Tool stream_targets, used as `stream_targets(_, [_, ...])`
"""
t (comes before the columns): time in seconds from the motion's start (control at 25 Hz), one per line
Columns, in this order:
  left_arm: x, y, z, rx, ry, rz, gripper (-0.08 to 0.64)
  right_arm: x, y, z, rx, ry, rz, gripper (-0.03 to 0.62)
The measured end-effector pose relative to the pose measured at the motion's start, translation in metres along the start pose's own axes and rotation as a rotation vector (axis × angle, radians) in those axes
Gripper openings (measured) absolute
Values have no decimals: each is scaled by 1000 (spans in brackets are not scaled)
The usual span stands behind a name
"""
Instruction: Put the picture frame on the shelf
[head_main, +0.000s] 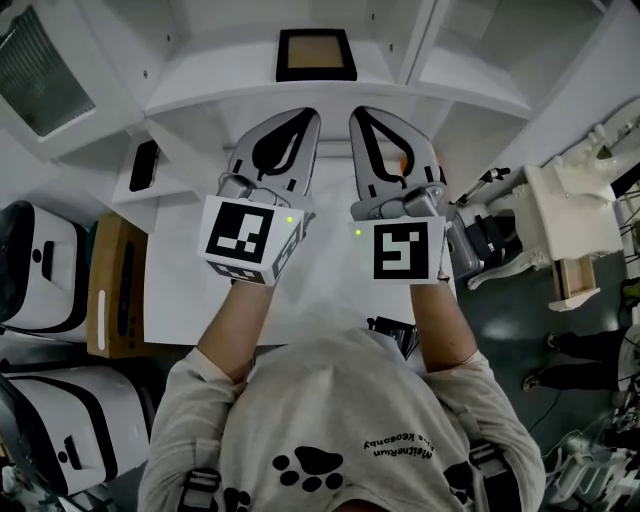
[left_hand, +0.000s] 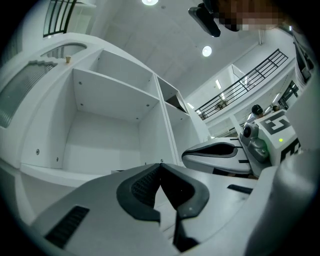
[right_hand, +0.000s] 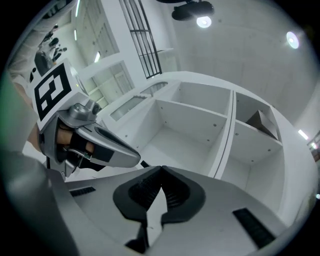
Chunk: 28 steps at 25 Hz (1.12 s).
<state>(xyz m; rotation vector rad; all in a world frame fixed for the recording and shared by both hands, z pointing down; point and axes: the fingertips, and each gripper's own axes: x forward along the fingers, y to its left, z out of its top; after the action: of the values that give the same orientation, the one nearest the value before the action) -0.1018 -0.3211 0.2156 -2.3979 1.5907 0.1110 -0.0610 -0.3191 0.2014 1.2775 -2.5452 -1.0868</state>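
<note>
Picture frame sat on the shelf. Left gripper and right gripper, both clamped shut and empty, pointed at it, equally near.

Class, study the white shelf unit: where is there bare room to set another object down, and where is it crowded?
Bare: the left compartment and right compartment, flanking the picture frame. Crowded: the shelf along its front edge, where the left gripper and right gripper, both shut and empty, sit side by side.
</note>
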Motion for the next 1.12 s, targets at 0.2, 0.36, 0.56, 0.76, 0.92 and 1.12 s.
stream_targets(0.2, [-17, -11, -1, -9, 1, 9, 20, -16, 2, 1, 173, -43, -18, 32])
stream_targets(0.36, [-33, -22, -5, -12, 3, 26, 20, -33, 6, 0, 297, -70, -39, 32])
stream_targets(0.56, [-55, -42, -13, -24, 13, 30, 20, -60, 19, 2, 347, -87, -47, 32])
stream_targets(0.76, [-73, -63, -27, -22, 38, 46, 20, -86, 31, -8, 411, -71, -44, 32])
stream_targets(0.92, [-85, -81, -38, -4, 55, 57, 20, -107, 37, -15, 442, -70, -51, 32])
stream_targets(1.12, [-99, -101, -54, -34, 70, 72, 20, -131, 44, -28, 472, -50, -55, 32])
